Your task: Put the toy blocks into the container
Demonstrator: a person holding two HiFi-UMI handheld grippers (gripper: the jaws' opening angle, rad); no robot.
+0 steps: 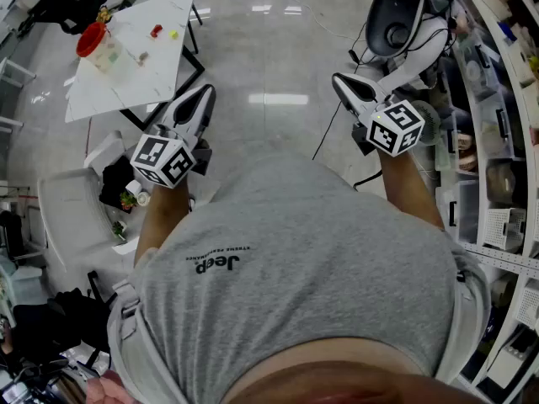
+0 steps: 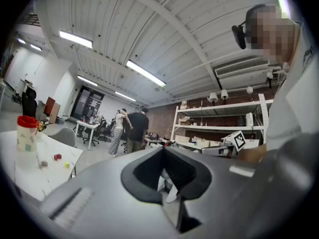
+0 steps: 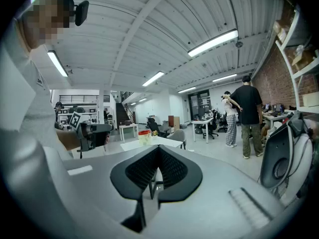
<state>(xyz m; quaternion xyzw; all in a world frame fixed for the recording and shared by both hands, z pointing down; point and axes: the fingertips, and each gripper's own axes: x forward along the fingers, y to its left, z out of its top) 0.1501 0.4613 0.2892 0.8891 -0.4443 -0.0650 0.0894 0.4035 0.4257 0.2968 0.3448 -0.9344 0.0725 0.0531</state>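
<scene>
A clear container with a red lid (image 1: 94, 42) stands on a white table (image 1: 126, 82) at the far left, well ahead of me. A red block (image 1: 157, 30), a yellow block (image 1: 173, 34) and one more small block (image 1: 143, 56) lie loose on that table. In the left gripper view the container (image 2: 27, 133), red block (image 2: 58, 157) and yellow block (image 2: 67, 165) show far off at the left. My left gripper (image 1: 205, 95) and right gripper (image 1: 339, 82) are both held out over the floor, shut and empty, far from the table. The right gripper view shows the container (image 3: 144, 137) in the distance.
A white and black machine (image 1: 396, 23) stands at the far right beside storage shelves (image 1: 497, 99). A grey chair (image 1: 67, 209) with clutter sits at the left. A cable (image 1: 333, 124) runs across the shiny floor. Two people (image 2: 130, 131) stand far back among desks.
</scene>
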